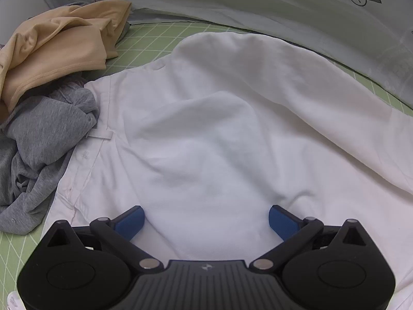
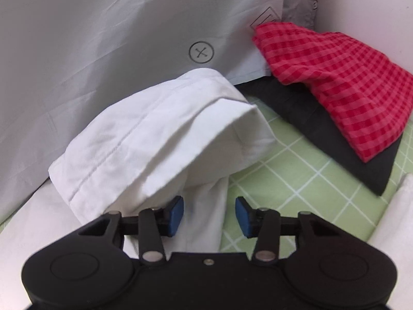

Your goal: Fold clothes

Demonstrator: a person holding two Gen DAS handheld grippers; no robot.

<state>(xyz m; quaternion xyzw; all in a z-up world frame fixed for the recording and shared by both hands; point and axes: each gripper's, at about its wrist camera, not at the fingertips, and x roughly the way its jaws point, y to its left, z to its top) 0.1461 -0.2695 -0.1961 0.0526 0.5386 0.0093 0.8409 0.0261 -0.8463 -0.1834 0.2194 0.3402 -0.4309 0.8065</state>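
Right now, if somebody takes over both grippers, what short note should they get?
Left gripper: open, empty, over the white shirt.
Right gripper: open, empty, at the shirt's sleeve, which is bunched and folded over.
The shirt lies spread on the green mat, not yet folded.
Waiting, crumpled: tan garment and grey garment, left of the shirt.
Looks done: red checked cloth stacked on a folded black one.
Left: fold the shirt, then tan and grey.

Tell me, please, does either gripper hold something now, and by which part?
Nothing is held. The left gripper stands open over the white shirt; the right gripper is open too, its fingers apart above the shirt's edge and the green mat.
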